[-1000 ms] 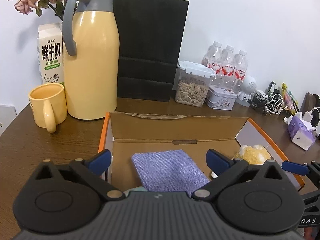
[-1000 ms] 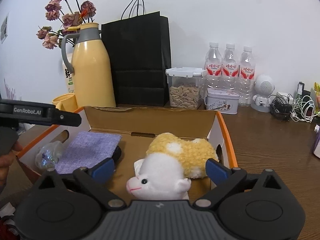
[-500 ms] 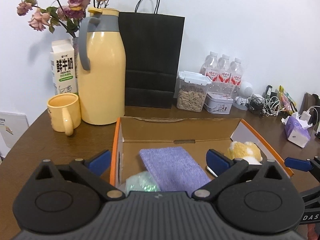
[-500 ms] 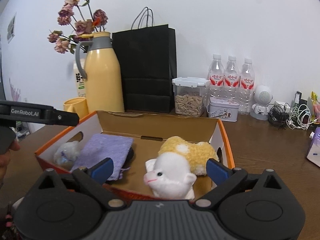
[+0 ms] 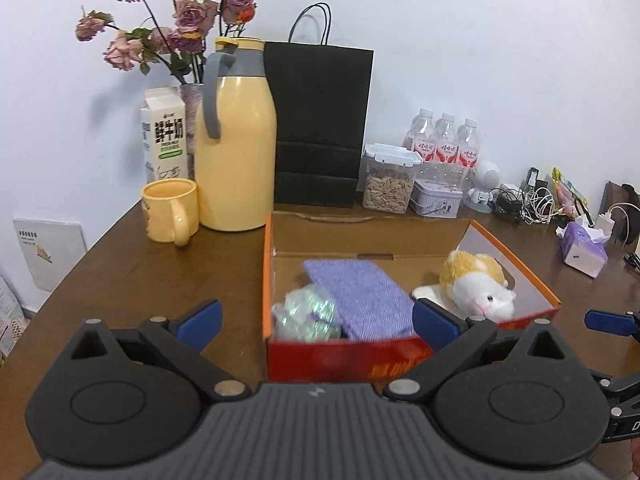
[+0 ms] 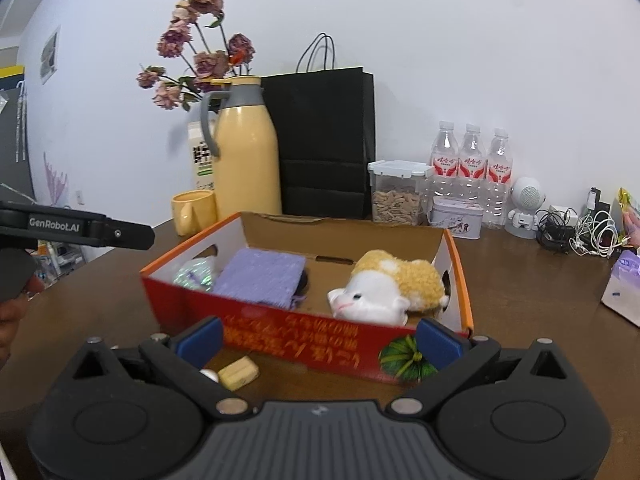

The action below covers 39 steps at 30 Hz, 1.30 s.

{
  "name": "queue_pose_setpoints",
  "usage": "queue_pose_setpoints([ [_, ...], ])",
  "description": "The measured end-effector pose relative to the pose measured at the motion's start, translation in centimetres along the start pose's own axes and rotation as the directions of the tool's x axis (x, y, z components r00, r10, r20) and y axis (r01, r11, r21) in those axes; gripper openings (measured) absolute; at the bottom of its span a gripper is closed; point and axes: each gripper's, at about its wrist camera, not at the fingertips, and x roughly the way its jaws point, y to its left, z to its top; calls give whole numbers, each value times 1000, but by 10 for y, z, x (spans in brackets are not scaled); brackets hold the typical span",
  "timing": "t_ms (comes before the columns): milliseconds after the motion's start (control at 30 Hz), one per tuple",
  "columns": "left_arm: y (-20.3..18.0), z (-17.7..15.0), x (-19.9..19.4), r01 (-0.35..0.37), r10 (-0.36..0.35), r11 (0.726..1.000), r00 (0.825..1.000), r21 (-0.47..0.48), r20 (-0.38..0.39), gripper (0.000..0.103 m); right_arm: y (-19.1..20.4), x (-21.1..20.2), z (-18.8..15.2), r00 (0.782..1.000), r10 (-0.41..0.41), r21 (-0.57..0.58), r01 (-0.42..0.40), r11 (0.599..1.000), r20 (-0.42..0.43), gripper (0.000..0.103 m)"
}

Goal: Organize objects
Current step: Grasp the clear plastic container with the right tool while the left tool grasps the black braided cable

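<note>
From the left wrist, our left gripper [image 5: 316, 322] hangs with fingers spread wide and holding nothing. Ahead of them sits the box [image 5: 508, 252], with the crinkly bag [image 5: 308, 314], purple cloth [image 5: 360, 296] and plush toy [image 5: 478, 290] inside.

From the right wrist, our right gripper [image 6: 318, 338] is likewise spread and empty. A small yellow block [image 6: 239, 372] lies on the bench [image 6: 540, 280] just by the left fingertip, outside the box. We judge that it goes in next: lower, close on it, lift over the near wall.
</note>
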Motion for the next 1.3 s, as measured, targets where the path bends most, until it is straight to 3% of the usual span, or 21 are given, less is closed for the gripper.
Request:
queue_pose_setpoints([
  [467,27,-58,-50,-77,76,997,996,-15,-53,103,41,-31,-40,991,116,-92,-123,988,-71,103],
  [1100,50,-85,-62,-105,98,993,988,-59,-117,103,52,18,-55,970,155,-120,-179,976,-187,103],
  [1167,50,-87,-62,-105,97,993,988,-60,-124,103,52,19,-55,970,163,-112,-185,976,-182,101],
  [1233,50,-89,-62,-106,97,992,987,-61,-131,103,52,18,-55,967,182,-108,-203,973,-179,91],
  [1300,49,-90,-60,-105,95,993,986,-63,-139,103,52,17,-55,967,188,-108,-208,972,-175,89],
])
